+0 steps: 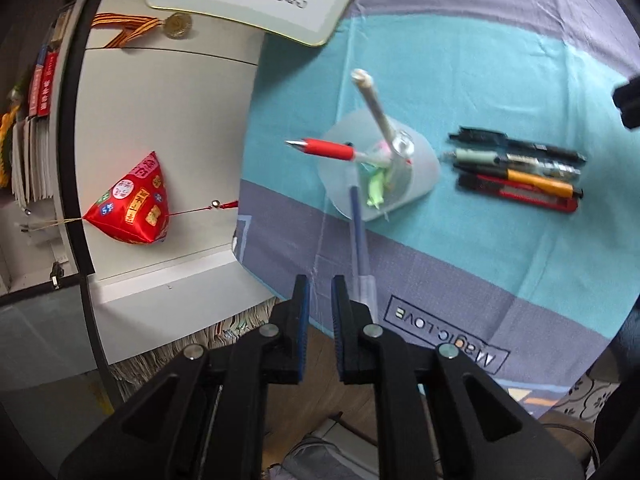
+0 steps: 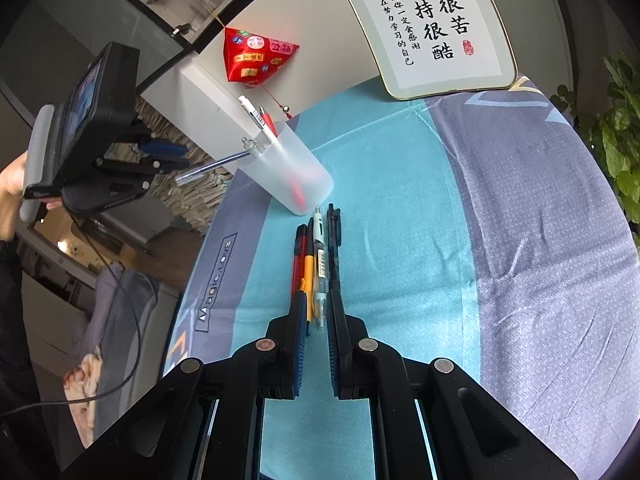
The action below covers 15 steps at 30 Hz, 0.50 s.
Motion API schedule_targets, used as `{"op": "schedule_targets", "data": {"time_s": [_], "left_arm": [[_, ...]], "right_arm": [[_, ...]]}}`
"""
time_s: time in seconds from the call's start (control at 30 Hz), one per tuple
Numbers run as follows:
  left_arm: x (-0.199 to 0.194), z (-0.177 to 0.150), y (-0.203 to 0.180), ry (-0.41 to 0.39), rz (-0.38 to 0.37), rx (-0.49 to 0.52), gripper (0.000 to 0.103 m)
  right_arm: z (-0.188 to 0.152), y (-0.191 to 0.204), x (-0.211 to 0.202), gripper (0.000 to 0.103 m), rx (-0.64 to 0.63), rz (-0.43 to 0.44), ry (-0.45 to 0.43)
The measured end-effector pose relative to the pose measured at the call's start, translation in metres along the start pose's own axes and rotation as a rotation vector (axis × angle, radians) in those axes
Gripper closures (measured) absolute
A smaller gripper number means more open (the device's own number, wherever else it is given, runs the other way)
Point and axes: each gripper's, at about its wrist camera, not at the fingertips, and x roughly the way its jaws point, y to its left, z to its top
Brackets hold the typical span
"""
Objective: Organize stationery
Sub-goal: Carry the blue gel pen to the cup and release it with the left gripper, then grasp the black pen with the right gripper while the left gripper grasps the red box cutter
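Note:
A frosted plastic cup (image 1: 400, 168) stands on the blue cloth and holds a red pen (image 1: 326, 149), a white pen (image 1: 374, 110) and a blue pen (image 1: 358, 232). My left gripper (image 1: 321, 286) is open and empty; the blue pen's clear end lies just right of its right finger. In the right wrist view the cup (image 2: 298, 174) stands at the far left, with the left gripper (image 2: 160, 156) beside it. Several pens and a red utility knife (image 2: 318, 258) lie in a row. My right gripper (image 2: 317, 300) is open, its fingers on either side of the row's near ends.
A framed calligraphy board (image 2: 432, 28) leans at the table's back. A red fabric ornament (image 2: 256, 58) hangs on the white cabinet. A green plant (image 2: 616, 136) stands at the right. The table edge (image 2: 200, 264) drops off to the floor on the left.

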Motion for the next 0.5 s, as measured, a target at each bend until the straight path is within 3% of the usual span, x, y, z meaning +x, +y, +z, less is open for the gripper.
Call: {"op": "schedule_targets", "data": {"time_s": [0.03, 0.1, 0.17, 0.33, 0.43, 0.5], "left_arm": [[-0.002, 0.000, 0.008, -0.014, 0.018, -0.030, 0.088], [-0.010, -0.006, 0.020, -0.056, 0.062, -0.087, 0.056], [-0.021, -0.017, 0.027, -0.124, 0.078, -0.134, 0.039], [-0.045, -0.053, 0.021, -0.248, 0.098, -0.305, 0.035], [-0.057, -0.081, -0.004, -0.353, 0.090, -0.473, 0.014], [-0.050, -0.089, -0.032, -0.378, 0.041, -0.597, 0.011]], "right_arm": [[-0.001, -0.001, -0.002, 0.095, 0.000, 0.001, -0.002], [-0.001, -0.002, -0.005, 0.095, 0.001, -0.003, -0.007], [0.000, -0.004, -0.006, 0.095, 0.001, -0.016, -0.008], [0.000, -0.010, 0.001, 0.095, 0.005, -0.038, 0.002], [-0.001, -0.006, 0.008, 0.095, -0.039, -0.125, 0.010], [0.000, -0.002, 0.014, 0.095, -0.077, -0.157, 0.030]]}}
